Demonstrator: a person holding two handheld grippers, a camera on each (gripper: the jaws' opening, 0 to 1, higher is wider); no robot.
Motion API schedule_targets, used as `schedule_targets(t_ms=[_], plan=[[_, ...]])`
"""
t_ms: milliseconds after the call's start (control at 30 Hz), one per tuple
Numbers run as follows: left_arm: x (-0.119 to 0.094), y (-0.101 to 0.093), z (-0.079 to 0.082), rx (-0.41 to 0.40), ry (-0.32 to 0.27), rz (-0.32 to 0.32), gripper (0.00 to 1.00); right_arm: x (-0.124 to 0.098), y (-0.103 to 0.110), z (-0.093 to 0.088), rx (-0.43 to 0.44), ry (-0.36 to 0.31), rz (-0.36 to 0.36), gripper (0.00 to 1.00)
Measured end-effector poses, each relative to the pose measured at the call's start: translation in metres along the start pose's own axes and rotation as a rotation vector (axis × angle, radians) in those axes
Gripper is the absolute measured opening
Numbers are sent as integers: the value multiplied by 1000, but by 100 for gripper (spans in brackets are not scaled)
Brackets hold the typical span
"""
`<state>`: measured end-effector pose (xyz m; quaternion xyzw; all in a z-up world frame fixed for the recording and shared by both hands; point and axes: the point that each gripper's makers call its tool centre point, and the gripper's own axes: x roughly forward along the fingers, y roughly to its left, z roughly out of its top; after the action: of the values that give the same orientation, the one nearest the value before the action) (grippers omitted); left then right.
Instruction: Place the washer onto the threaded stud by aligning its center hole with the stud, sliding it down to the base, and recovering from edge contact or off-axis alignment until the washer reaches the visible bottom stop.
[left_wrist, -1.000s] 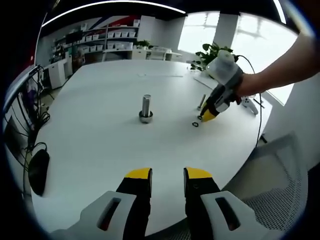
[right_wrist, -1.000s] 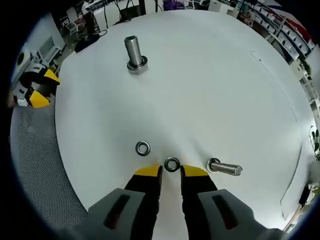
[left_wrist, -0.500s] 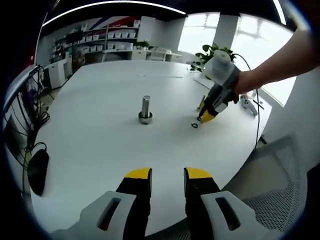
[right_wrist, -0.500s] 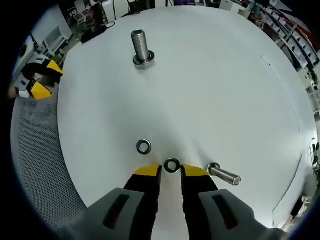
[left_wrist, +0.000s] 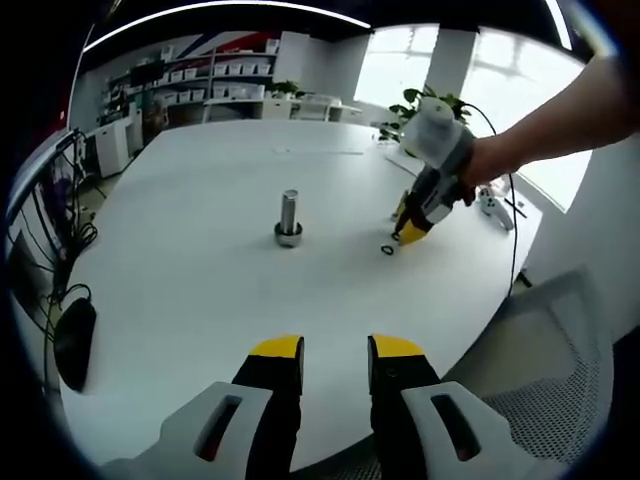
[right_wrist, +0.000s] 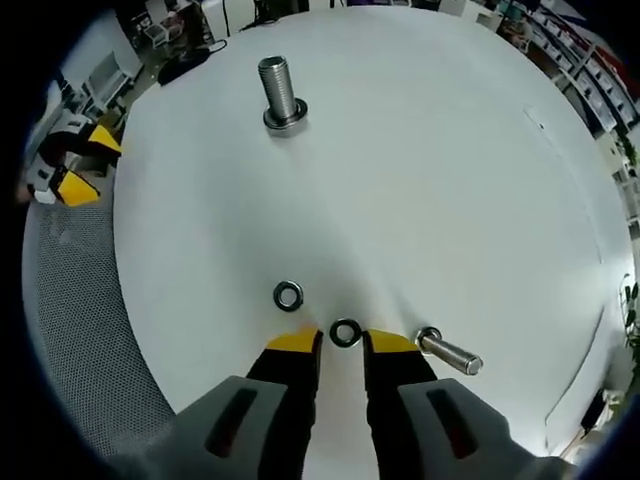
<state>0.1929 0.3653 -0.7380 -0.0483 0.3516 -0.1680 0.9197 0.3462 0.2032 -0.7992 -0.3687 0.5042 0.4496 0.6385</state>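
Note:
An upright threaded stud (left_wrist: 288, 218) (right_wrist: 279, 93) stands head-down on the white table. Two washers lie flat near my right gripper (right_wrist: 342, 343): one washer (right_wrist: 345, 332) sits just ahead of the gap between its yellow fingertips, and a second washer (right_wrist: 288, 295) lies a little further ahead and left. The right gripper is open, with a narrow gap and nothing held. In the left gripper view the right gripper (left_wrist: 410, 231) tilts down at the table beside a washer (left_wrist: 387, 250). My left gripper (left_wrist: 335, 348) hovers open near the table's front edge, far from the stud.
A loose bolt (right_wrist: 449, 351) lies on its side just right of the right fingertips. A black computer mouse (left_wrist: 76, 342) rests at the table's left edge. A mesh chair (left_wrist: 560, 370) stands at the right. Shelves and a plant line the back of the room.
The right gripper view has shifted slightly, with the stud a little higher in frame than a second ago. The washer stays just ahead of the right fingertips. The left gripper has held still.

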Motion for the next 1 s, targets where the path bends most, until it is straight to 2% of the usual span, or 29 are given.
schedule_targets(t_ms=[467, 533, 700, 867, 1000], plan=[[0, 0, 1, -1, -6, 2, 23, 0, -1, 0, 13, 35, -23, 15], [0, 0, 1, 0, -6, 2, 23, 1, -2, 1, 38, 32, -33, 15], [0, 0, 1, 2, -5, -2, 23, 0, 0, 0, 15, 15, -59, 15], [0, 0, 1, -2, -9, 1, 23, -1, 0, 0, 33, -2, -74, 15], [-1, 1, 1, -4, -9, 3, 23, -1, -2, 0, 55, -39, -85, 15]])
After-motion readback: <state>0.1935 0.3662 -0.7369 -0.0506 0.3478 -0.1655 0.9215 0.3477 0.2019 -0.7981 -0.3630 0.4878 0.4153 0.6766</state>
